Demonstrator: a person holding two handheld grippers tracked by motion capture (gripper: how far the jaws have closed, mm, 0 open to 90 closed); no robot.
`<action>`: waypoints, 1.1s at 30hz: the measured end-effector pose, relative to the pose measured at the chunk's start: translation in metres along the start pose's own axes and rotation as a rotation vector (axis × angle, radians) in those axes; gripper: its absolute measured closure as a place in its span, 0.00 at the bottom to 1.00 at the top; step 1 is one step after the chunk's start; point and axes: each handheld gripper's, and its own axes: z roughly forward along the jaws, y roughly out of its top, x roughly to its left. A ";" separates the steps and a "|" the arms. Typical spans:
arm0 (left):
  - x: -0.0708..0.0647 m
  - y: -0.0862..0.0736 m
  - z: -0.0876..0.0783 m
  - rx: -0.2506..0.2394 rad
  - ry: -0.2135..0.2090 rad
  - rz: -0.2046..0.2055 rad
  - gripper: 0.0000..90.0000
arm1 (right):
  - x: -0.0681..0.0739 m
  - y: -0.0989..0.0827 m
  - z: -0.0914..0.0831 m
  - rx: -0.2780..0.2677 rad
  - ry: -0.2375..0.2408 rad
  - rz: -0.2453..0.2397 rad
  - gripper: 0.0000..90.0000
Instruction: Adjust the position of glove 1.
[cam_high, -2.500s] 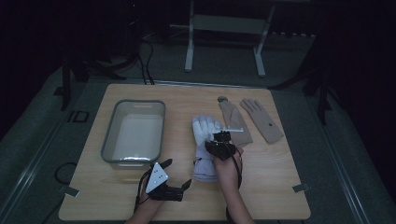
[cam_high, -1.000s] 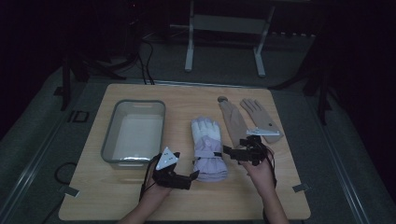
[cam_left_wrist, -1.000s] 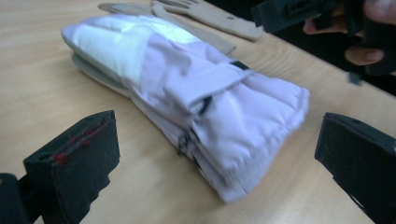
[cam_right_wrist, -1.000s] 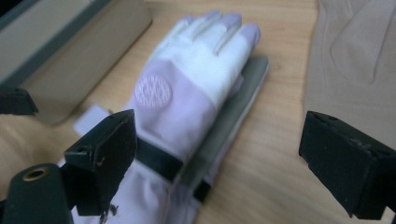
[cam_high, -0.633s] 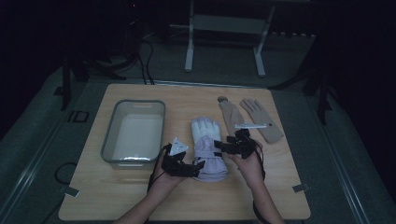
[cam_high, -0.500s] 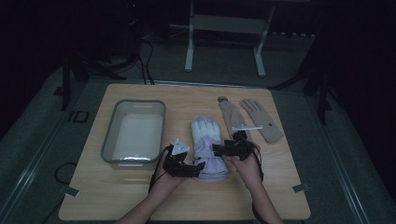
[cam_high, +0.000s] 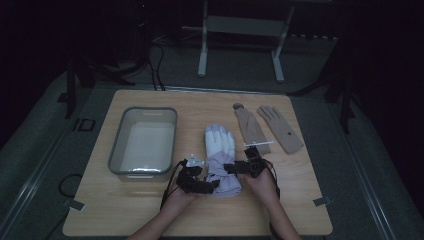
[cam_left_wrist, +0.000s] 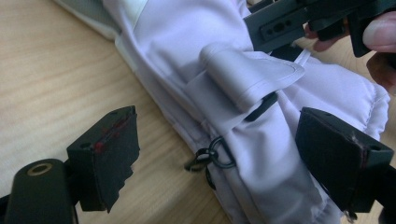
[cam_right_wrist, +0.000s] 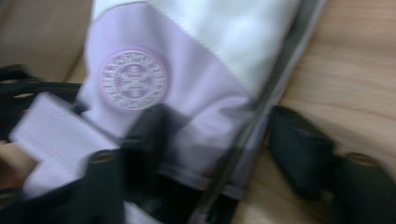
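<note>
Lilac-and-white glove (cam_high: 220, 160) lying flat near the middle of the wooden table (cam_high: 300, 210), fingers pointing away from the person, cuff end nearest the table's near edge, just right of the clear bin (cam_high: 144, 142). Strap tab (cam_left_wrist: 247, 77) folded across the cuff, small black ring (cam_left_wrist: 217, 154) hanging at the cuff seam, round embroidered badge (cam_right_wrist: 134, 79) on the lilac panel. Left gripper (cam_high: 212, 184) set against the cuff from the left side; in the left gripper view, jaws spread wide, one resting over bare wood, the other over the lilac fabric, cuff edge between them but pads not pressing: released. Right gripper (cam_high: 231, 167) brought in from the right side, at the cuff; its jaws just now closing, and in the blurred right gripper view, standing either side of the cuff's edge, one over the fabric, one over the wood; contact of the pads with the cloth not determinable from that view. Both hands low at the table, left hand (cam_high: 177, 197) and right hand (cam_high: 262, 182) flanking the glove. Pair of tan gloves (cam_high: 270, 127) lying farther back on the right, apart from the lilac one. Bin standing left of centre.
</note>
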 end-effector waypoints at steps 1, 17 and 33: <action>0.001 -0.001 0.001 0.010 -0.010 -0.003 0.17 | 0.000 0.000 0.001 0.010 0.016 0.009 0.53; -0.004 0.001 -0.008 0.052 -0.070 -0.016 0.75 | 0.024 0.002 -0.005 -0.003 -0.042 -0.016 0.83; -0.006 0.030 -0.034 0.053 -0.079 0.052 0.78 | 0.041 0.010 -0.033 -0.108 -0.023 -0.021 0.84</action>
